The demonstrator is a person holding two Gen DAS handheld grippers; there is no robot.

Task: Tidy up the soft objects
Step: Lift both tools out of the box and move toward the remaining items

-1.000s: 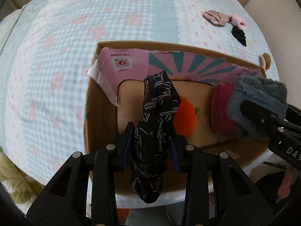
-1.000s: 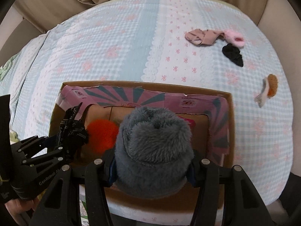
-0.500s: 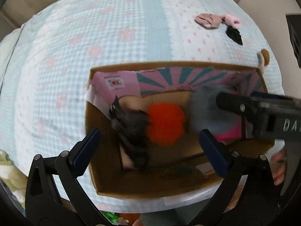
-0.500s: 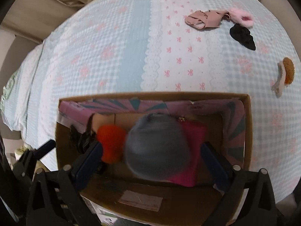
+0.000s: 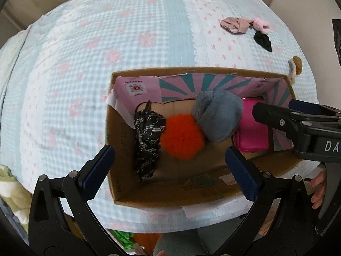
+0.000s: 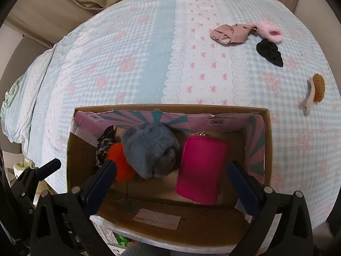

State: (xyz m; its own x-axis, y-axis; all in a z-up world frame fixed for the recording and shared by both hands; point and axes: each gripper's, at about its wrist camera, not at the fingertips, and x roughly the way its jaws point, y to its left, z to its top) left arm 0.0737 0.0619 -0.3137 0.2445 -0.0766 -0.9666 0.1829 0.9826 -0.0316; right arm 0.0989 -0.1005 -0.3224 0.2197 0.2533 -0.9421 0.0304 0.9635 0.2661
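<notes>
An open cardboard box stands on the bed at its near edge. Inside lie a black printed scrunchie, an orange fluffy ball, a grey furry item and a pink pouch. My left gripper is open and empty above the box's near left part. My right gripper is open and empty above the box's near side; it also shows in the left wrist view at the right.
On the checked bedspread at the far right lie a beige fabric piece, a pink fluffy scrunchie, a black scrunchie and a brown fuzzy hair clip. A beige headboard runs behind the bed.
Both grippers opened. The left let go of the black scrunchie and the right let go of the grey furry item; both now lie in the box. Both grippers rose.
</notes>
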